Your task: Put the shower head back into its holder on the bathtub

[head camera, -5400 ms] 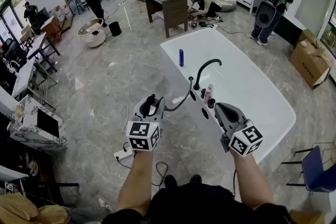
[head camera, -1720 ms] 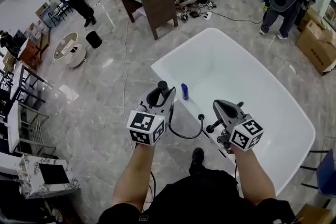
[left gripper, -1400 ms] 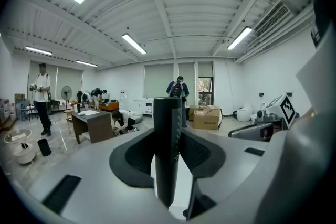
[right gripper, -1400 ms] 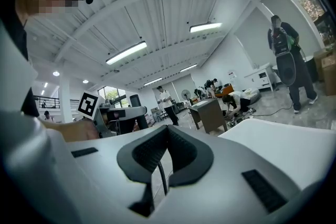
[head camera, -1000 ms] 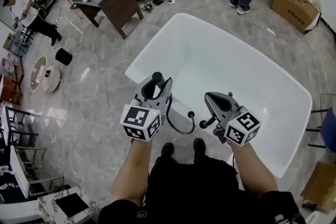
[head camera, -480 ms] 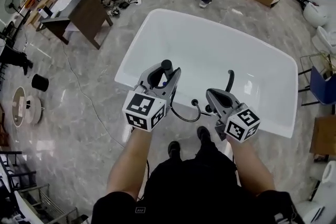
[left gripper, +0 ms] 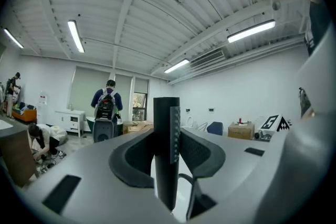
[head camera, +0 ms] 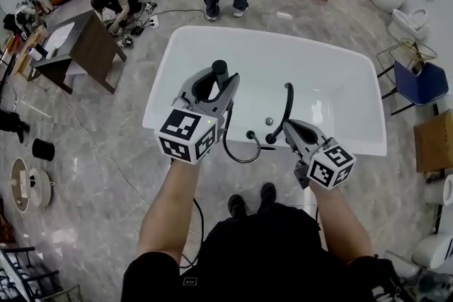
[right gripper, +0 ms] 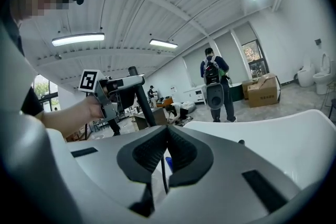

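Black and cylindrical, the shower head (head camera: 220, 68) stands upright, pinched in the left gripper (head camera: 218, 81), whose forearm reaches level above the white bathtub's near rim (head camera: 354, 145). To its right the right gripper (head camera: 289, 126), jaws pressed together, tips slightly downward beside the curved black faucet (head camera: 287, 104).

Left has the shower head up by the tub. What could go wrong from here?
The hose hangs in a slack loop beside the faucet and could snag on it. The left gripper holds the round shower head upright; it may twist or slip when seated. The shut right gripper sits close to the faucet and could knock it.
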### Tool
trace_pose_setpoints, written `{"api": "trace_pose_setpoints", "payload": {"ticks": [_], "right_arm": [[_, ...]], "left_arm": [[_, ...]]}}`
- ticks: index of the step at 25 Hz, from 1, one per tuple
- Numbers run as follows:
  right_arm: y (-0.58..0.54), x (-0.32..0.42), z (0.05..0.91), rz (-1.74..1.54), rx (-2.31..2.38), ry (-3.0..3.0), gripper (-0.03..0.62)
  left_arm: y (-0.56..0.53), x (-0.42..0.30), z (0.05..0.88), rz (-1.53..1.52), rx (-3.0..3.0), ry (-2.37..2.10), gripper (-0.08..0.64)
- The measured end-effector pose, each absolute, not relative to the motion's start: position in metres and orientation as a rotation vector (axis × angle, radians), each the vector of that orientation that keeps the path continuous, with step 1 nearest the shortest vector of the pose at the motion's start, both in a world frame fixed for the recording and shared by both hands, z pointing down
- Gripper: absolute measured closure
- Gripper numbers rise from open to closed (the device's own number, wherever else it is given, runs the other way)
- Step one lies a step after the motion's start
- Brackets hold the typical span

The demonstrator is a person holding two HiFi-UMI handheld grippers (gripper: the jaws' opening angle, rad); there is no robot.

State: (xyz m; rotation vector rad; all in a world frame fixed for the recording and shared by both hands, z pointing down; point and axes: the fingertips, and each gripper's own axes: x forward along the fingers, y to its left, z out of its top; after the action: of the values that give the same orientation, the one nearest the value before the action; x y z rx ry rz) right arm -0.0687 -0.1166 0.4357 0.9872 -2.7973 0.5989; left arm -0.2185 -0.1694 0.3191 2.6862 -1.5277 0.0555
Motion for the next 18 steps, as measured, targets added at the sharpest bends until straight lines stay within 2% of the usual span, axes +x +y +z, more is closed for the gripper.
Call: {"api": "trace_pose_setpoints", "payload": {"ticks": [5, 12, 18], "right_arm": [[-0.120, -0.057, 0.433, 0.582, 0.966, -2.800, 0.572], [-0.107, -0.098, 0.492, 0.604, 0.706, -2.737, 0.425], [-0.103, -0.120, 0.531, 0.666, 0.612, -2.682, 0.385]], "left_arm": [[-0.171, -0.188, 0.304, 0.014, 2.718, -1.467, 0.414], [-0.161, -0.153, 0.295, -0.068, 2.761, -1.289, 0.414], [-0.150, -0.140, 0.291, -0.101, 2.805, -1.124, 0.414]]}}
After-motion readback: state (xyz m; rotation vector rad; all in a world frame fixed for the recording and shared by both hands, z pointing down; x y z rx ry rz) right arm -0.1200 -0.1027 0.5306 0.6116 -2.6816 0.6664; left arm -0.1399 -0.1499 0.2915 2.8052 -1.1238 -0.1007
